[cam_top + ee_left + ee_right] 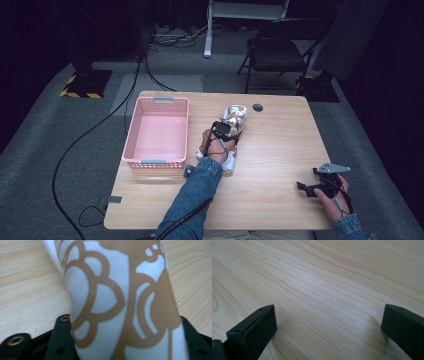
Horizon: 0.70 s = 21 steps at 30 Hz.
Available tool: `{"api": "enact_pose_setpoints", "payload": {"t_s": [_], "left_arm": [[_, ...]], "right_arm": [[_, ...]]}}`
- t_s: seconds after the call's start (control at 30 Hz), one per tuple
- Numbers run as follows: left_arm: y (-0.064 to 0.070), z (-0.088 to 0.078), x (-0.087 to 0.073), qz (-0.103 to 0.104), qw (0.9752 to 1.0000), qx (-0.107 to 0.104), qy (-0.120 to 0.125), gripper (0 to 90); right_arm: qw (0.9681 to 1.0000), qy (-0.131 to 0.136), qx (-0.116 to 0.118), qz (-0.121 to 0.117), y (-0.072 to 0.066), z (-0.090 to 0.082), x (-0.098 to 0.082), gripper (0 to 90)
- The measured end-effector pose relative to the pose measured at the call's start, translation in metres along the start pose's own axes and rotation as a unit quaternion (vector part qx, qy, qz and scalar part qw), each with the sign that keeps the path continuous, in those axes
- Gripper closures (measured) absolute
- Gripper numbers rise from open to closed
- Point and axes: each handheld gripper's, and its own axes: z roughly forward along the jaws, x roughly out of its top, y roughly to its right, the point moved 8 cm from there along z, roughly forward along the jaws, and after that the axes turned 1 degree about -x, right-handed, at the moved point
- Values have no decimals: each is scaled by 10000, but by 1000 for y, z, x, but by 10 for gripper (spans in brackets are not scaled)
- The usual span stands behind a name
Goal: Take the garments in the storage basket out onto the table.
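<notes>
A long white cloth with a brown curved pattern (236,116) lies in the middle of the wooden table (280,145), right of the basket. My left gripper (223,129) sits on top of it. In the left gripper view the cloth (105,295) bulges up between the two black jaws, which stand wide apart on either side of it, so my left gripper (125,318) is open around it. My right gripper (306,187) rests near the table's front right corner. Its jaws are spread wide over bare wood, with nothing between them (329,312).
An empty pink plastic basket (131,155) stands on the left half of the table. A dark round cable hole (257,107) is near the far edge. A folding chair (277,52) and floor cables lie beyond the table.
</notes>
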Motion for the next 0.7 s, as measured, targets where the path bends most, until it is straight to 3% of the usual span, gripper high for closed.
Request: {"api": "enact_pose_setpoints", "payload": {"t_s": [0.17, 0.27, 0.4, 0.7], "left_arm": [[2, 3, -1, 4, 9999, -107, 34, 270], [5, 3, -1, 105, 9998, -151, 15, 207], [5, 0, 0, 79, 9999, -108, 17, 133], [10, -14, 6, 165, 9996, -120, 219, 119]], "right_arm": [[10000, 0, 0, -3, 0, 0, 0, 1], [10000, 0, 0, 0, 0, 0, 0, 1], [10000, 1, 0, -2, 0, 0, 0, 1], [10000, -1, 1, -2, 0, 0, 0, 1]]}}
